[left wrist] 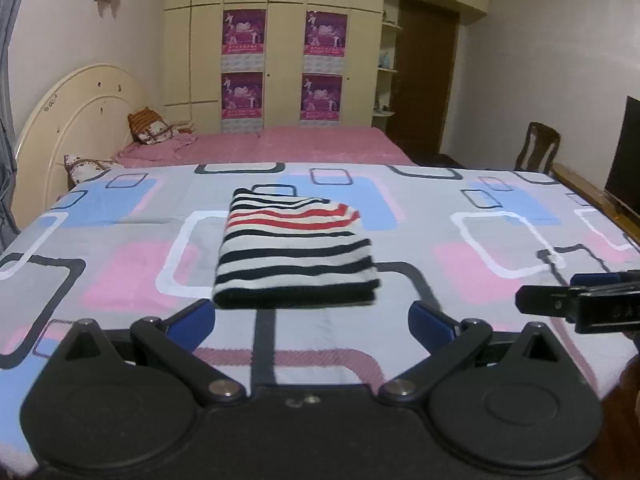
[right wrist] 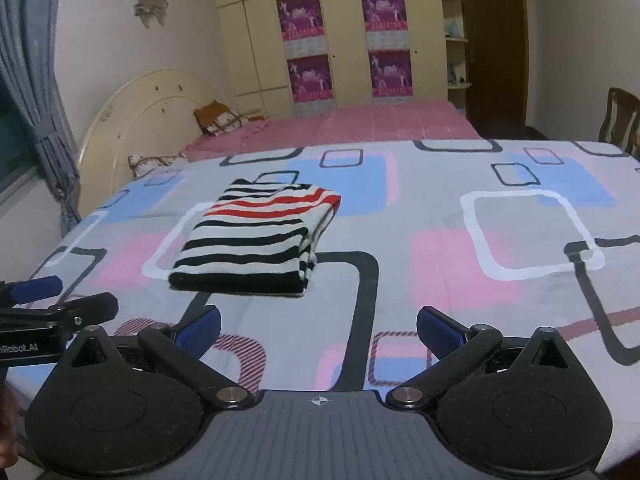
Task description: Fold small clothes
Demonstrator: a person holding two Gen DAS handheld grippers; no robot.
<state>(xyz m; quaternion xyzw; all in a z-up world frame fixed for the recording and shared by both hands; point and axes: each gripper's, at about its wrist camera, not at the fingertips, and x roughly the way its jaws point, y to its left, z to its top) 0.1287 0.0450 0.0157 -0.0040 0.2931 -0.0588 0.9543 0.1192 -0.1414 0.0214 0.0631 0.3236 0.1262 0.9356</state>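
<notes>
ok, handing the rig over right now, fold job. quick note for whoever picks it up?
Left gripper: open, nothing between the fingers, short of the garment's near edge.
Right gripper: open, empty, also short of the near edge.
Striped garment: folded into a compact rectangle, lying flat on the patterned sheet, apart from both grippers.
Done: by how it lies, this piece looks folded; edges roughly squared, the right-hand layers a little loose.
Left: no other small clothes show in either view. Probably check out of frame for the next piece, or tidy the loose side if wanted.
</notes>
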